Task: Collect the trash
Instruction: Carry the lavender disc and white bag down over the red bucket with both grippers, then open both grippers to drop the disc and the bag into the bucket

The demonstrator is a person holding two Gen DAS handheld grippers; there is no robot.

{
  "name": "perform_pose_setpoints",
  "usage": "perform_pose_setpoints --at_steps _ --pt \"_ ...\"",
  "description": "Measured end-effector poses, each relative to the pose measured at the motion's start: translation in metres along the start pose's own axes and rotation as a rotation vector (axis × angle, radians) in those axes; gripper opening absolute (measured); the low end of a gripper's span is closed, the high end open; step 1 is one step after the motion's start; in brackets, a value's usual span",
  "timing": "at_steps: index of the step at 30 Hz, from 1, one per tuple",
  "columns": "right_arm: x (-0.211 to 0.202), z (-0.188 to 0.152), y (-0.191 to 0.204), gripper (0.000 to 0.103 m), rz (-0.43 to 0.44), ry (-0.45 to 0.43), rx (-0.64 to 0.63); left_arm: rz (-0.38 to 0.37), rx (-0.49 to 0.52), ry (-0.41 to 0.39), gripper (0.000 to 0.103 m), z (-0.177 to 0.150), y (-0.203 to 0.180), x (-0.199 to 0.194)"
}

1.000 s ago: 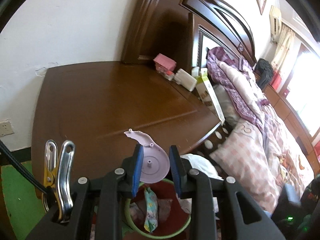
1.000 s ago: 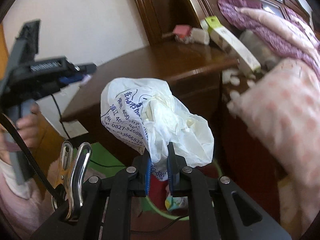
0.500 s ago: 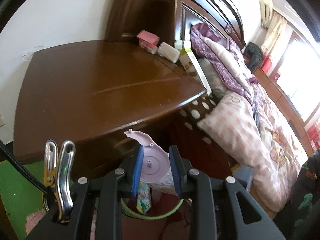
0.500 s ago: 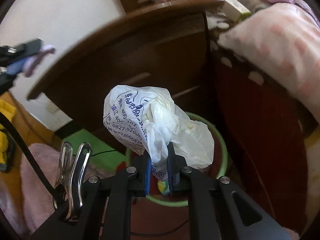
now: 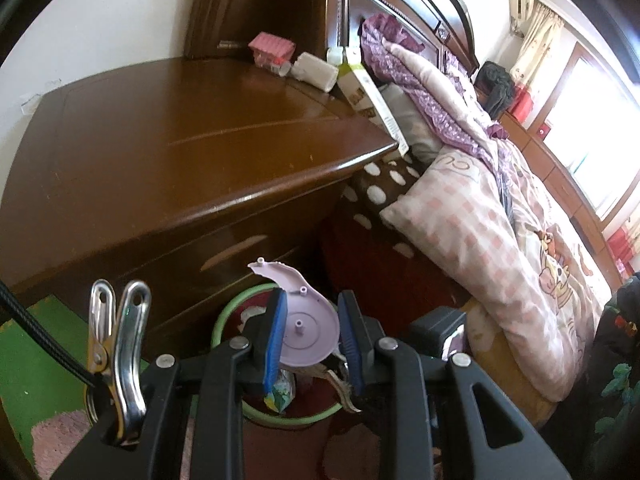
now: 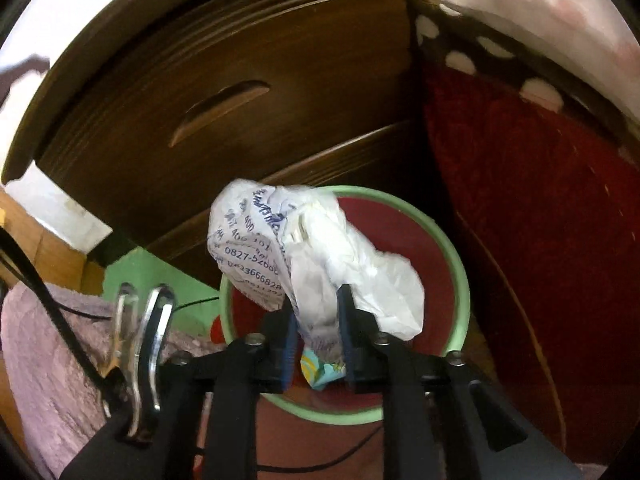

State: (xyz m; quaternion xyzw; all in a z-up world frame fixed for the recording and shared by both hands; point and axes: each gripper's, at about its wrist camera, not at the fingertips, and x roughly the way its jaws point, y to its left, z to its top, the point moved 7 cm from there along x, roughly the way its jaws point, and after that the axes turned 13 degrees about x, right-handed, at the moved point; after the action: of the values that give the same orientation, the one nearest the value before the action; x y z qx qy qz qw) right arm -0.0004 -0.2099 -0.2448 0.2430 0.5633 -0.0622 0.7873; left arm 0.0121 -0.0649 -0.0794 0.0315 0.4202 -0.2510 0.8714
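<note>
My left gripper (image 5: 312,336) is shut on a broken lilac plastic disc (image 5: 306,328), held above a red trash bin with a green rim (image 5: 224,312) on the floor. My right gripper (image 6: 318,336) hangs directly over the same bin (image 6: 460,280); its jaws stand slightly apart with a crumpled white plastic bag with blue print (image 6: 312,256) between them, and the bag seems to be loosening. A colourful wrapper (image 6: 320,374) lies inside the bin, and it shows in the left wrist view too (image 5: 280,394).
A dark wooden nightstand (image 5: 180,140) with a drawer (image 6: 220,112) stands right behind the bin. Pink and white boxes (image 5: 272,50) sit at its back. The bed with a pink checked pillow (image 5: 460,220) is to the right. Green mat (image 5: 32,360) lies at left.
Both grippers have dropped from above the nightstand top to over the bin. The right gripper's jaws have parted a little around the white bag. The left still grips the disc.
</note>
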Motion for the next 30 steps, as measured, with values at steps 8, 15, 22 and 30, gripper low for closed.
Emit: perform_pose_setpoints --at_steps 8,15,22,30 --pt "-0.031 0.001 -0.011 0.037 0.038 -0.063 0.051 -0.025 0.02 0.063 0.028 -0.017 -0.009 0.021" --pt "-0.065 0.007 -0.025 0.037 0.015 -0.176 0.059 -0.013 0.029 0.105 0.028 -0.037 -0.013 0.051" --pt "-0.089 0.008 -0.024 0.038 0.049 -0.273 0.025 -0.026 0.068 0.181 0.027 -0.07 -0.024 0.102" --pt "-0.102 0.007 -0.039 0.039 0.092 -0.302 0.077 -0.083 0.07 0.268 0.027 -0.103 -0.038 0.158"
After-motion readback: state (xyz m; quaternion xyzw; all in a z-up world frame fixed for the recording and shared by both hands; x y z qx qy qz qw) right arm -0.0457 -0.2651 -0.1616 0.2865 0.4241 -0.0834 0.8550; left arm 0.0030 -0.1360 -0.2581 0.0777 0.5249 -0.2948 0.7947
